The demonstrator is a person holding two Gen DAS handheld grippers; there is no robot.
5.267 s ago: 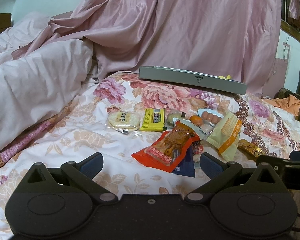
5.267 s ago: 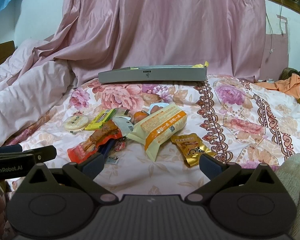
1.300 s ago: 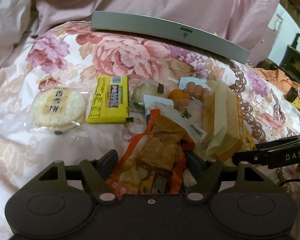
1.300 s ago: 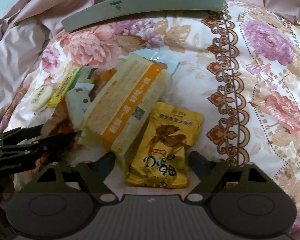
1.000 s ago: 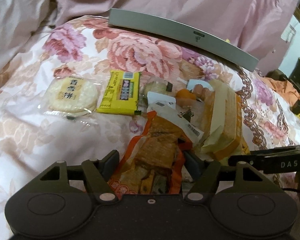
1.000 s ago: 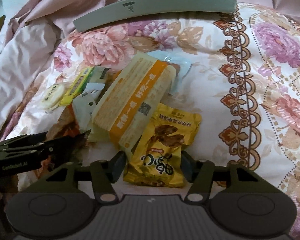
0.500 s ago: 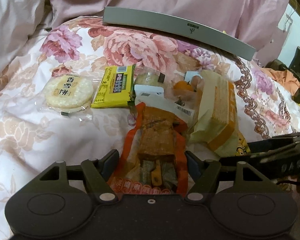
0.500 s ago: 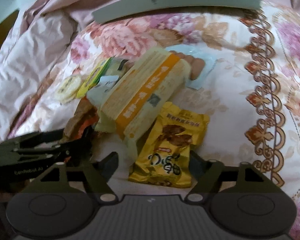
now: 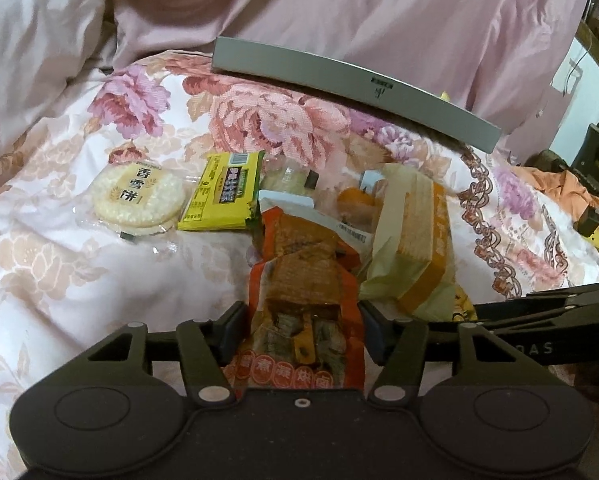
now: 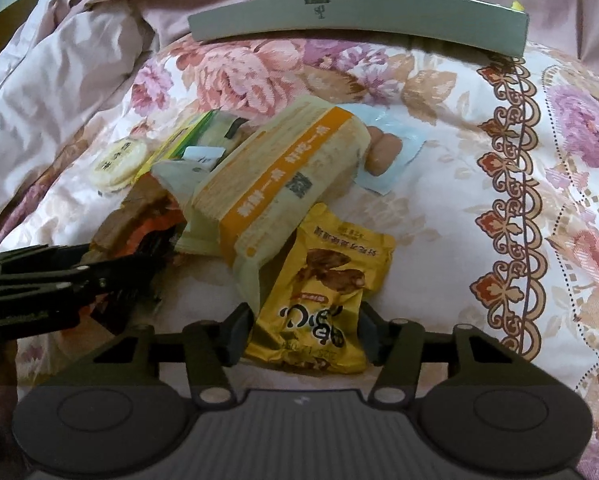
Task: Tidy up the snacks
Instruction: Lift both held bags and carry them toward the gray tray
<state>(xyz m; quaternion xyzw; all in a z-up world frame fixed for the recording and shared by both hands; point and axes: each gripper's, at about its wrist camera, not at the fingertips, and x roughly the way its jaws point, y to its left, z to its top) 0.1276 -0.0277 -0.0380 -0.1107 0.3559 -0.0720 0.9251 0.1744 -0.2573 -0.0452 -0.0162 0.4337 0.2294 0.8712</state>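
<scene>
A heap of snacks lies on a floral bedspread [image 10: 439, 208]. At 6 o'clock in the left wrist view, the left gripper [image 9: 301, 330] is closing around the near end of an orange packet of brown tofu pieces [image 9: 305, 280], its pads at the wrapper's two edges. In the right wrist view, also at 6 o'clock, the right gripper [image 10: 303, 334] is closing on the bottom of a yellow nut packet [image 10: 323, 292], pads against both sides of it.

Over the top corner of that packet leans a pale cracker pack with an orange band [image 10: 275, 184], toward 12 o'clock. Behind it, at 1 o'clock, a light blue packet of sausages [image 10: 387, 148] peeks out.

From the left wrist, a yellow bar wrapper [image 9: 223, 192] sits at 11 o'clock of the orange packet, and just beside it at 9 o'clock lies a round rice cracker [image 9: 137, 196] in clear film. A small orange fruit [image 9: 353, 200] shows between the packs.

A long grey tray [image 9: 351, 84] rests at the far edge of the spread, at 12 o'clock, against a rumpled pink quilt [image 9: 339, 8].
</scene>
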